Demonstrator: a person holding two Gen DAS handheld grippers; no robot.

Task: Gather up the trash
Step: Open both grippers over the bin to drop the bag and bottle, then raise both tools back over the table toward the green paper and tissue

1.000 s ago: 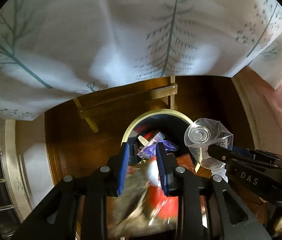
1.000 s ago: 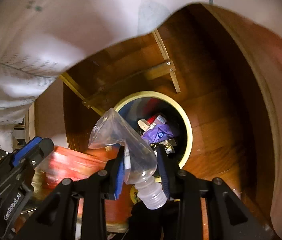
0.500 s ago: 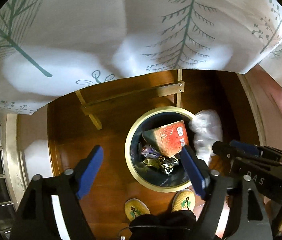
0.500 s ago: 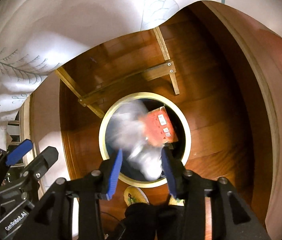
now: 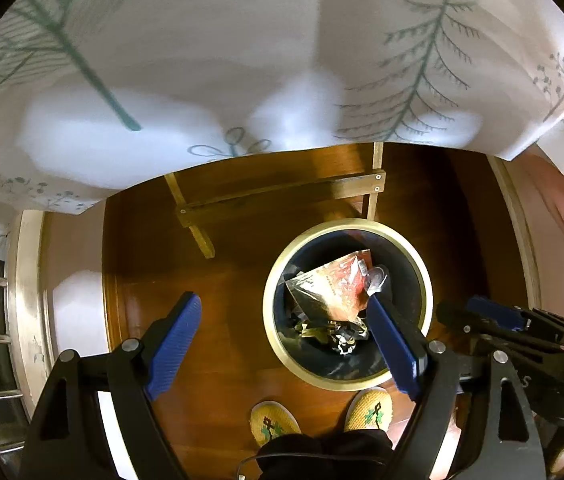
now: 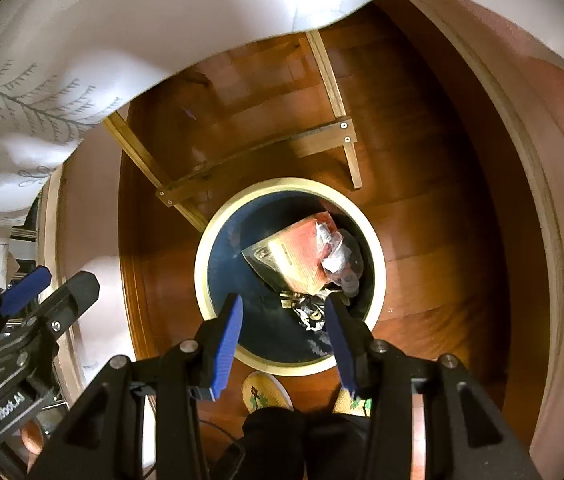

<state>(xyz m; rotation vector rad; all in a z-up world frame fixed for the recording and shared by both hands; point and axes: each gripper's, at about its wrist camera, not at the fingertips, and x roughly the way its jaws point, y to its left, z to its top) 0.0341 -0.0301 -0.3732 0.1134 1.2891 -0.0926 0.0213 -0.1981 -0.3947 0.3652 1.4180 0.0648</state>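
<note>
Both drops look done: red snack bag [image 6: 302, 252] and clear plastic bottle [image 6: 342, 260] lie inside the waste bin [image 6: 218, 224], left gripper [image 5: 286, 344] and right gripper [image 6: 282, 340] both spread and empty above it.

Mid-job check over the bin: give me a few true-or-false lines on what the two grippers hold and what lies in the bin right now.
1. The left gripper holds a red packet. False: its jaws stand wide open and empty.
2. The red packet lies inside the bin. True.
3. The right gripper grips a clear plastic bottle. False: nothing is between its jaws; the clear plastic bottle lies in the bin beside the packet.
4. Two yellow slippers stand on the wooden floor next to the bin. True.
5. The bin has a lid on it. False: it is open at the top.
</note>
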